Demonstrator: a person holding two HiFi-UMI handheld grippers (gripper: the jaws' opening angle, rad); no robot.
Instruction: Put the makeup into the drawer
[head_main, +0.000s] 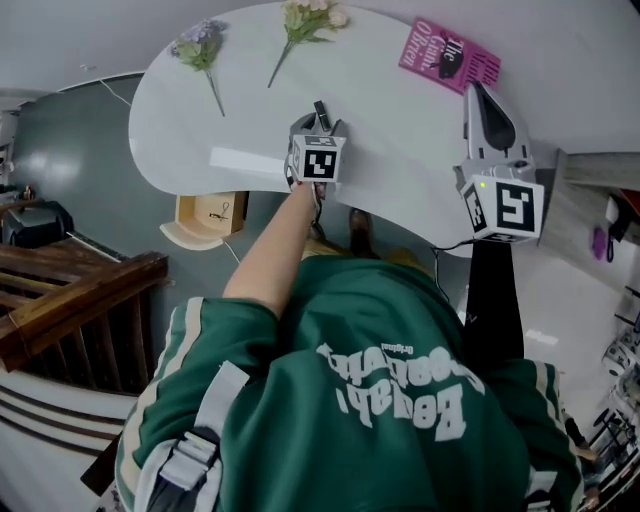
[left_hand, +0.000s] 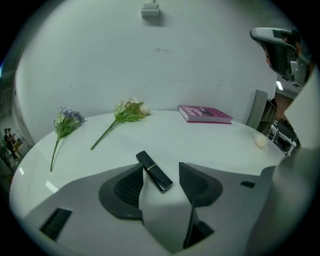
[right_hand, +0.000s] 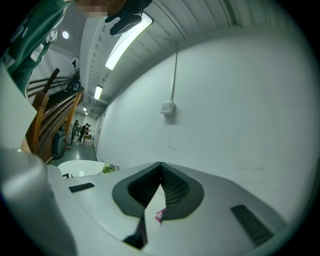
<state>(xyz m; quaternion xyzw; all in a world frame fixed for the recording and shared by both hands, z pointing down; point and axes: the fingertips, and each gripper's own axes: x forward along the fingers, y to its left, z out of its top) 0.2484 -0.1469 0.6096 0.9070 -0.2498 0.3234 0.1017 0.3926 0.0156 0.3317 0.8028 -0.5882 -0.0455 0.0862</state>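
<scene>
**Ana:** Green jacket fills the bottom of the head view. Where is the makeup beyond it?

**Ben:** On the white table, close to its near rim. It is a black lipstick, lying flat between the jaws of the left gripper. The jaws stand wide apart and neither of the pads presses on it, so nothing is held yet.

**Ana:** What could spoil the grab?

**Ben:** The tube lies slantwise across the gap, its far end toward 11 o'clock. I judge that closing pads would catch it on a corner, so it could swivel or squirt out. It looks glossy and hard. Once nudged, it might roll off the rim.

**Ana:** And the drawer?

**Ben:** A wooden drawer sits below the table at 8 o'clock from the left gripper, and it looks open. The table's rim lies between the two, so the carry must clear that edge and then drop. A loose grip may let go on the way.

**Ana:** Anything else nearby?

**Ben:** The right gripper hovers at 3 o'clock with its jaws closed on nothing. A pink book lies at 1 o'clock, a cream flower at 12 and a purple flower at 10. All are well apart from the lipstick.
</scene>
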